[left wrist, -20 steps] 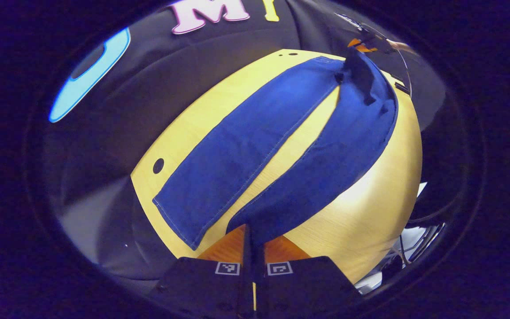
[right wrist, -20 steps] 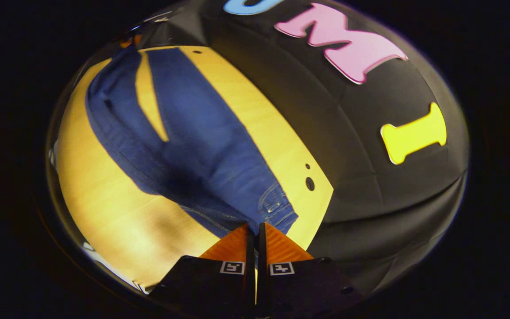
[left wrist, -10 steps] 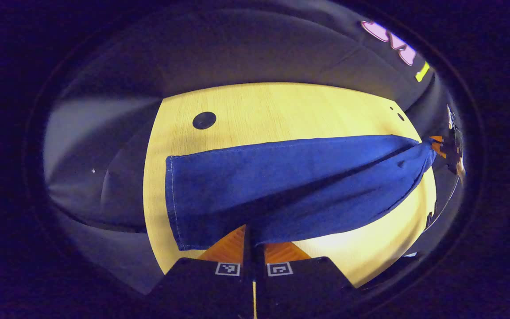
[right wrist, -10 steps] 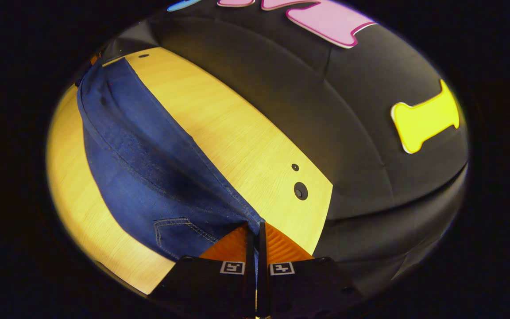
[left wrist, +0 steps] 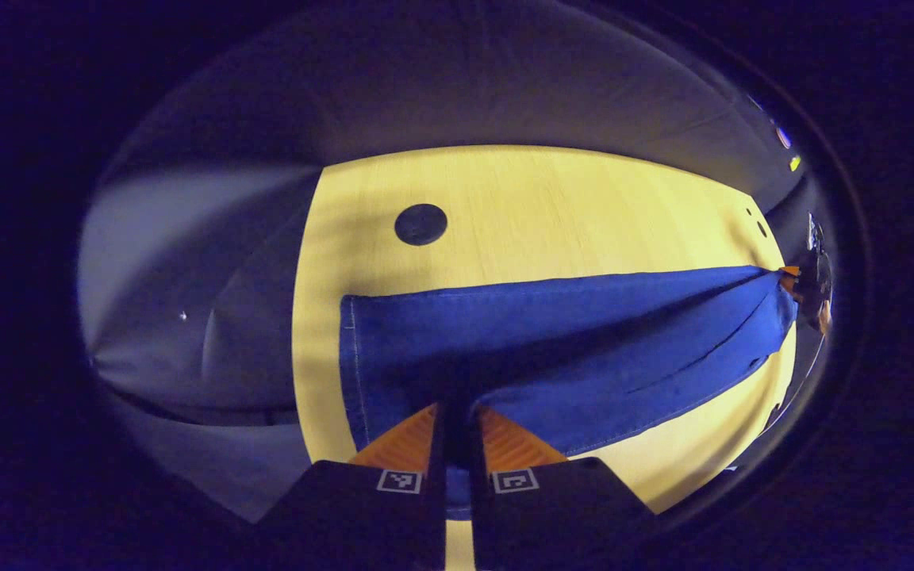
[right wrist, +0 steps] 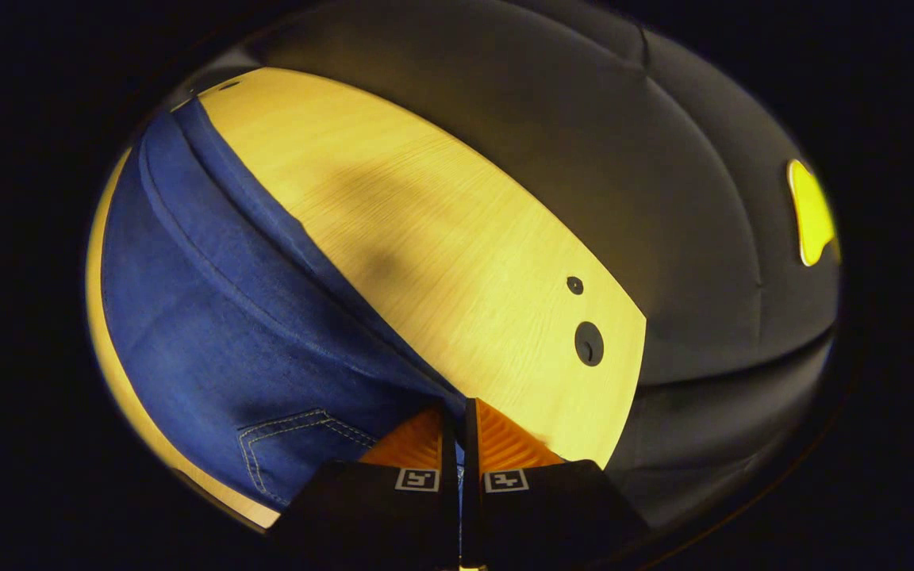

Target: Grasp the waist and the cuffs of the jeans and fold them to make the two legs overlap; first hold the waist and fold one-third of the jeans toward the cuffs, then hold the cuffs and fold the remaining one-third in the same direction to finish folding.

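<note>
Blue jeans (left wrist: 584, 333) lie lengthwise on the light wooden table (left wrist: 544, 198), one leg folded over the other. In the left gripper view, my left gripper (left wrist: 455, 416) is shut on the upper leg's cuff, low over the table. The lower leg's cuff edge (left wrist: 350, 357) sticks out a little to the left. In the same view my right gripper (left wrist: 789, 277) shows far off at the waist end. In the right gripper view, my right gripper (right wrist: 461, 412) is shut on the waist of the jeans (right wrist: 211, 317), and a back pocket (right wrist: 298, 444) faces up beside its fingers.
A round cable hole (left wrist: 420, 224) sits in the table beyond the cuffs. Another hole (right wrist: 589, 342) and a small one (right wrist: 575, 285) lie near the table edge by the waist. Black cloth walls close in behind the bare table top (right wrist: 441, 238).
Both grippers carried the near leg over onto the far leg and came down; the split between the legs has closed. The gap between my left gripper's fingers looks slightly wider.
</note>
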Motion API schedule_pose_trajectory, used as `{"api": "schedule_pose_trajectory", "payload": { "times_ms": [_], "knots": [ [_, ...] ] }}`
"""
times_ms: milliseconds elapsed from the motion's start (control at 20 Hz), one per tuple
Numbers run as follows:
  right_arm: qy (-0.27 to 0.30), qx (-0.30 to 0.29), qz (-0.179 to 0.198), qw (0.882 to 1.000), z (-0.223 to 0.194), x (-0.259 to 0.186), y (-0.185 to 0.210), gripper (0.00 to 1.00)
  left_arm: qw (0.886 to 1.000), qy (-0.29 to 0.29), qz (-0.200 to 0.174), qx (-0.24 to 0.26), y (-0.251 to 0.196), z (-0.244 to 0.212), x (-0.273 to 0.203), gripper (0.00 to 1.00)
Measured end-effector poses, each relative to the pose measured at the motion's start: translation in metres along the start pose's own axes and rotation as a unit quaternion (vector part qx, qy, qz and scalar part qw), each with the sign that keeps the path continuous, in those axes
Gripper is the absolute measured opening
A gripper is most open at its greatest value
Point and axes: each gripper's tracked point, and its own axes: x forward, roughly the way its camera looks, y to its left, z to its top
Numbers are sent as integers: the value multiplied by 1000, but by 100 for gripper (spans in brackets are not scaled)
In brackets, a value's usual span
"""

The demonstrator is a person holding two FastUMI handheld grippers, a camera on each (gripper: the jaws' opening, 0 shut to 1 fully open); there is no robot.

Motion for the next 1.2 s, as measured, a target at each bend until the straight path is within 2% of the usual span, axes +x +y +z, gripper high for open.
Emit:
{"api": "schedule_pose_trajectory", "payload": {
  "times_ms": [100, 150, 200, 300, 350, 400, 450, 500, 600, 650, 750, 800, 850, 950, 1100, 1200],
  "knots": [
    [-1, -5, 0, 1000, 3, -2, 5, 6, 1000, -14, 24, -8, 5, 9, -3, 31],
    [1, -3, 0, 1000, 4, -2, 6, 6, 999, -24, 37, -9, 11, 17, -5, 33],
    [2, 2, -1, 1000, 5, -1, 6, 6, 997, -34, 67, -13, 20, 24, -7, 35],
    [0, 7, -10, 1000, 8, -4, 4, 6, 990, -62, 129, -18, 42, 38, -18, 56],
    [-2, 4, -15, 1000, 9, -7, 2, 10, 984, -76, 158, -21, 49, 43, -30, 61],
    [0, 3, -22, 1000, 9, -9, -2, 13, 981, -93, 170, -26, 50, 50, -39, 80],
    [-2, 4, -26, 1000, 8, -12, -6, 23, 978, -118, 169, -32, 48, 56, -47, 83],
    [-6, 8, -34, 999, 9, -18, -12, 29, 975, -144, 167, -41, 45, 61, -54, 84],
    [-47, 34, -46, 997, 24, -40, -26, 55, 967, -192, 158, -52, 38, 74, -71, 98],
    [-68, 52, -57, 995, 32, -56, -37, 59, 962, -219, 151, -58, 33, 78, -85, 98],
    [-112, 107, -60, 986, 43, -89, -56, 89, 952, -273, 109, -82, 16, 84, -112, 99],
    [-126, 143, -58, 980, 39, -101, -65, 89, 948, -294, 89, -87, 5, 81, -127, 99],
    [-134, 183, -53, 972, 34, -114, -73, 92, 944, -310, 75, -84, 0, 74, -138, 99],
    [-137, 280, -39, 949, 13, -138, -84, 97, 939, -330, 77, -60, -9, 60, -153, 99],
    [-94, 439, -44, 893, -52, -155, -98, 97, 935, -348, 67, -26, -53, 39, -169, 98],
    [-70, 516, -44, 853, -91, -146, -98, 97, 935, -351, 47, -19, -77, 16, -181, 98]
  ]
}}
